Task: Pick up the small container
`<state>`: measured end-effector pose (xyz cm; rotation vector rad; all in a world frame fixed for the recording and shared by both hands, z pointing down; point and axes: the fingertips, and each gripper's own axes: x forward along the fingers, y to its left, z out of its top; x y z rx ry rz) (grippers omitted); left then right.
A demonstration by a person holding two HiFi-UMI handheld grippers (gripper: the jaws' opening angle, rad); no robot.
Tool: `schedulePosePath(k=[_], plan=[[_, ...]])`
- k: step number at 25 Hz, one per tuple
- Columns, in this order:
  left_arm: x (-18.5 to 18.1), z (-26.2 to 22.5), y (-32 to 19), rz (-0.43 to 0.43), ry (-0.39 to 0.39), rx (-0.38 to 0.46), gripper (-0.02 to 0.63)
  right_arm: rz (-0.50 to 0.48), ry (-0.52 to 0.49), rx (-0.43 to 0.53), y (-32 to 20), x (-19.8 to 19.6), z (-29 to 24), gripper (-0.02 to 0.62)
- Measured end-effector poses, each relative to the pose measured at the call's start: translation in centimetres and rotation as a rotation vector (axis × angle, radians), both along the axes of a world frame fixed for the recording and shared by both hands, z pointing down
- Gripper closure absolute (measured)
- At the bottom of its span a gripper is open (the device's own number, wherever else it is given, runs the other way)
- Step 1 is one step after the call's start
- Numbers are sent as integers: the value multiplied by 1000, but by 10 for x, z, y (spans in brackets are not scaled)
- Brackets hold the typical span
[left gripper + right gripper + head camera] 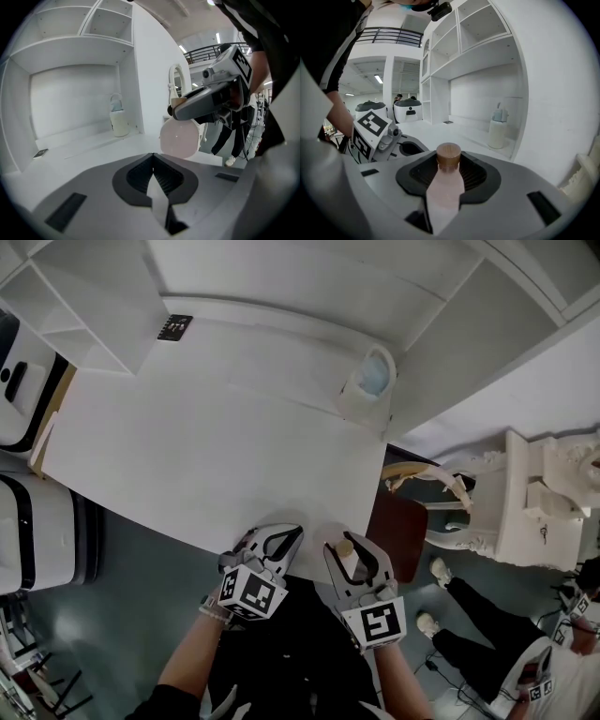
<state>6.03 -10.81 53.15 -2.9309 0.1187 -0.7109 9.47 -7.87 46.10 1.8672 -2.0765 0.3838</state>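
The small container, pale pink with a round brown cap, lies between the jaws of my right gripper, which is shut on it. In the head view the right gripper holds the container just above the near edge of the white table. The left gripper view shows the container's round bottom lifted off the table, under the right gripper. My left gripper is close beside it on the left. Its jaws meet with nothing between them.
A white jug with a pale blue top stands at the table's far right corner against the shelf wall. A small black marker tag lies at the back. An ornate white chair and a person's legs are right of the table.
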Motion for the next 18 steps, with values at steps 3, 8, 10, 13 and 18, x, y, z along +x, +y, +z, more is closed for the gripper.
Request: schedulePosePath(k=[3,8,10,13,18], plan=[[4,2,-1,9,-1,2,604,-3,-8,12,-5,-1,-12,449],[9,4,-4,3,-1,-10,604,-23,-18,42,-13,-5,-32,449],[10,5,-2,12,0,-12,604,-25,-27,55,-17,-6,-40,449],[13,4,0,20,9,-17,604,-25,-46,58,-21,-6,-49,449],[19,-8,-1,25,47,-26,604,-33,-62,72,-28,-8,-61,449]])
